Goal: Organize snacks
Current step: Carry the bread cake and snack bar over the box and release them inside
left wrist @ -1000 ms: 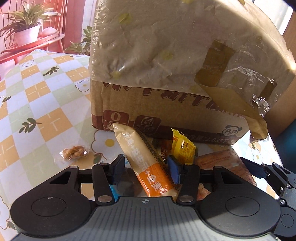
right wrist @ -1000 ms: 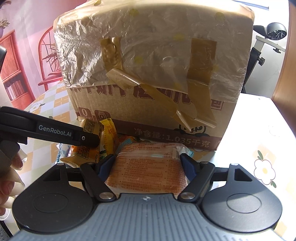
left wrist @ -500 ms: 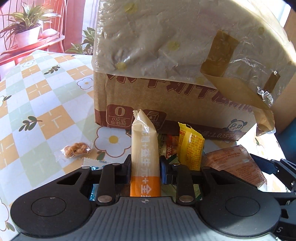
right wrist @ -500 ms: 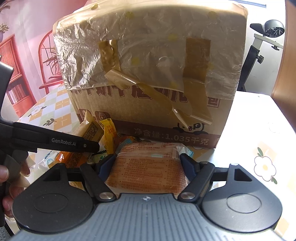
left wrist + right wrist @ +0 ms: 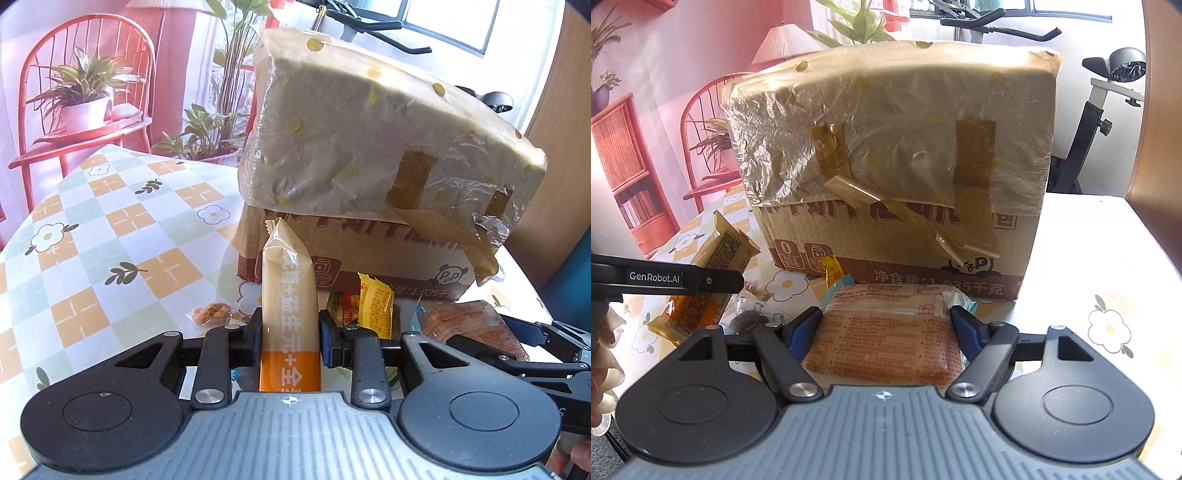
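My left gripper (image 5: 290, 332) is shut on a long beige and orange snack stick (image 5: 289, 291) and holds it upright above the table; the stick also shows in the right wrist view (image 5: 713, 273). My right gripper (image 5: 886, 325) is shut on a flat orange-brown cake packet (image 5: 886, 339), which also shows in the left wrist view (image 5: 469, 325). Both are lifted in front of a tall cardboard box (image 5: 897, 177) covered in plastic film and tape. A yellow candy packet (image 5: 375, 308) and other small snacks lie at the box's foot.
A small clear bag of nuts (image 5: 212, 313) lies on the checked flower tablecloth (image 5: 110, 236) to the left. Red chair with potted plant (image 5: 81, 107) stands behind the table. An exercise bike (image 5: 1108, 110) stands to the right behind the box.
My left gripper closed on the snack stick, stood it upright and lifted it. My right gripper has risen with the cake packet. Both views now sit higher against the box.
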A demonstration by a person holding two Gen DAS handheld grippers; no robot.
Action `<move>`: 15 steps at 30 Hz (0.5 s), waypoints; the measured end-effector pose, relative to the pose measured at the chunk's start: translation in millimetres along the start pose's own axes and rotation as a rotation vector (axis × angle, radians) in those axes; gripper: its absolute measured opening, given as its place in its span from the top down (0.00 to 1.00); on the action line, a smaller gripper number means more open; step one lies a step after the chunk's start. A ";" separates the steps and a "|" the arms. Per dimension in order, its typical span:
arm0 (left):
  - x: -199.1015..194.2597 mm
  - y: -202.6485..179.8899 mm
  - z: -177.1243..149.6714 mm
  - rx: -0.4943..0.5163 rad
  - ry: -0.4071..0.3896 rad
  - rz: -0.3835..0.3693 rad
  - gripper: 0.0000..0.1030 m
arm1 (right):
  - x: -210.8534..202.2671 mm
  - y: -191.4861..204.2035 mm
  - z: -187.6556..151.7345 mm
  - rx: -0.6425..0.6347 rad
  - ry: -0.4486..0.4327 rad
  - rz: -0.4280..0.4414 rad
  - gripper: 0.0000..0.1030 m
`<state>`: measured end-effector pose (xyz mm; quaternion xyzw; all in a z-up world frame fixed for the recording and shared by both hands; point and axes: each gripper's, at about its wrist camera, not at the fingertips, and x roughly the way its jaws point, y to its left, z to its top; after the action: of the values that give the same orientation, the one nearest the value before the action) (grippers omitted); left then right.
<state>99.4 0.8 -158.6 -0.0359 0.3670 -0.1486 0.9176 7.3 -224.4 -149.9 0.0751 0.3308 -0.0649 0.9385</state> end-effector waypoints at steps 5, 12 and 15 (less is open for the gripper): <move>-19.5 -2.4 9.7 0.003 -0.059 -0.010 0.70 | -16.4 6.1 9.7 -0.005 -0.048 0.014 0.26; -53.1 -9.8 39.0 0.024 -0.172 -0.037 0.70 | -46.5 8.3 34.8 0.008 -0.147 0.045 0.26; -65.9 -16.0 56.5 0.040 -0.226 -0.047 0.70 | -63.3 7.4 53.0 0.007 -0.210 0.051 0.26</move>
<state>88.9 2.8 -71.0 -0.0425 0.2572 -0.1722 0.9499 -8.0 -222.3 -68.4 0.0797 0.2284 -0.0495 0.9690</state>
